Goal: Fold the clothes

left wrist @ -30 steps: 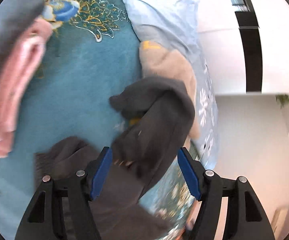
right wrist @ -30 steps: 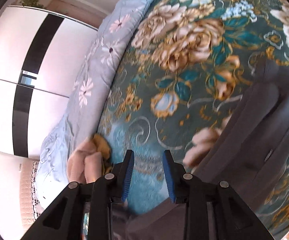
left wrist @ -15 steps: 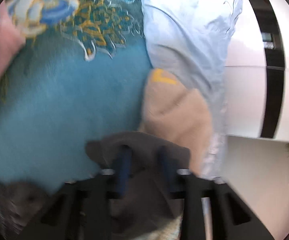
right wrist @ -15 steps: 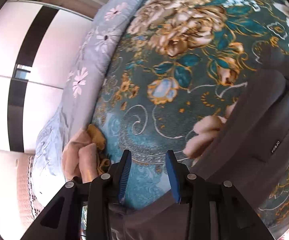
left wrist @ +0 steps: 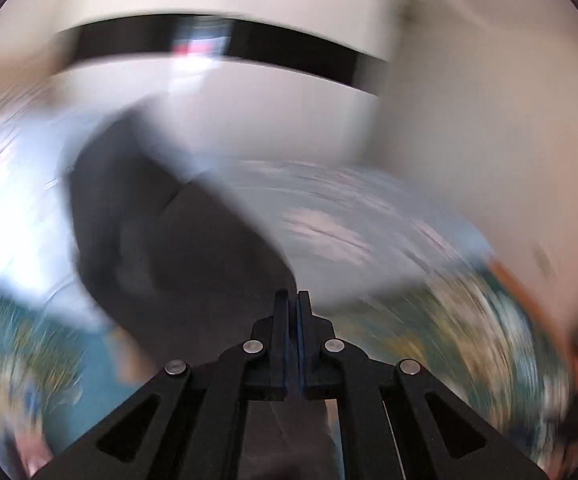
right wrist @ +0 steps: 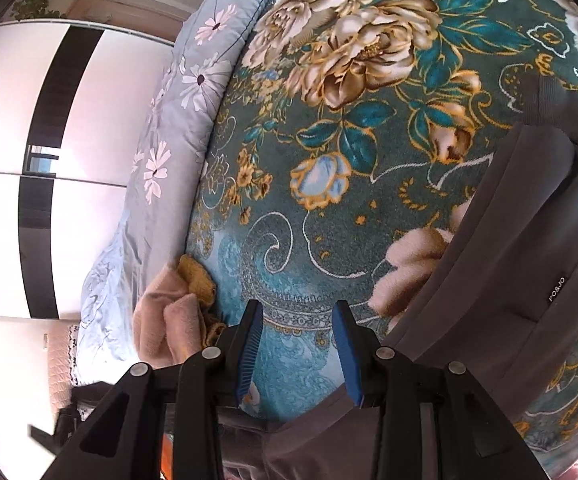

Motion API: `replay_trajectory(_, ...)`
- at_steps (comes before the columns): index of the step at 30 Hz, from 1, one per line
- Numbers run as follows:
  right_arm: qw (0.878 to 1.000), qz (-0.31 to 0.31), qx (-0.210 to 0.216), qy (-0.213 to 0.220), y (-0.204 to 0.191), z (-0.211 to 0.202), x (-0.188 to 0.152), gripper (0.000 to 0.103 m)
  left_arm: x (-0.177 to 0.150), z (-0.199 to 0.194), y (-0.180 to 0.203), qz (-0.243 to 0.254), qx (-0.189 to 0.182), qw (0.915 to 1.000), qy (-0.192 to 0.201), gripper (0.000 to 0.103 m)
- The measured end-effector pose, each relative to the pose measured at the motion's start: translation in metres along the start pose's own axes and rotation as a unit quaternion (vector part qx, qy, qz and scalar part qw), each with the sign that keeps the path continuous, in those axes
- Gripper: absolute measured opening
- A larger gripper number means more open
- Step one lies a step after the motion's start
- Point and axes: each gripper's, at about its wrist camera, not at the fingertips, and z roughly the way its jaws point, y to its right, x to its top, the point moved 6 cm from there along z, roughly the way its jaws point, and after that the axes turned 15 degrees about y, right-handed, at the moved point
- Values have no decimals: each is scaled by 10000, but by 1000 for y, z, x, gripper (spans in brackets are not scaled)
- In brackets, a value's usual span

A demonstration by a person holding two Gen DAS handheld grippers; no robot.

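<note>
A dark grey garment lies on a teal floral blanket, folded along the right side of the right wrist view, with a small label on it. My right gripper is open and empty above the blanket, just left of the garment. My left gripper is shut on a part of the dark grey garment, which hangs lifted in front of it. The left wrist view is heavily blurred.
A beige and mustard garment lies bunched at the blanket's edge. A light blue flowered quilt runs along the bed beside it. A white wardrobe with black stripes stands beyond the bed.
My left gripper has shut on the grey garment and swung up with it, so its view now faces the wardrobe. My right gripper has opened a little wider.
</note>
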Motion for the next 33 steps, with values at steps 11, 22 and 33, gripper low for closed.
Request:
replay_trajectory(11,9980,553,-249,154,47,-12,19,39,-217,75,107,-687,-407,9557,-2835,4)
replay_trajectory(22,9984,286,-8,-492,39,49,-4,39,-215,27,52,-1342,-219,9407,-3109,31)
replay_trajectory(33,9900,129,614,-1264,5,120,-51,39,-199,-78,-89,-2351,1210,9254,-2715,45)
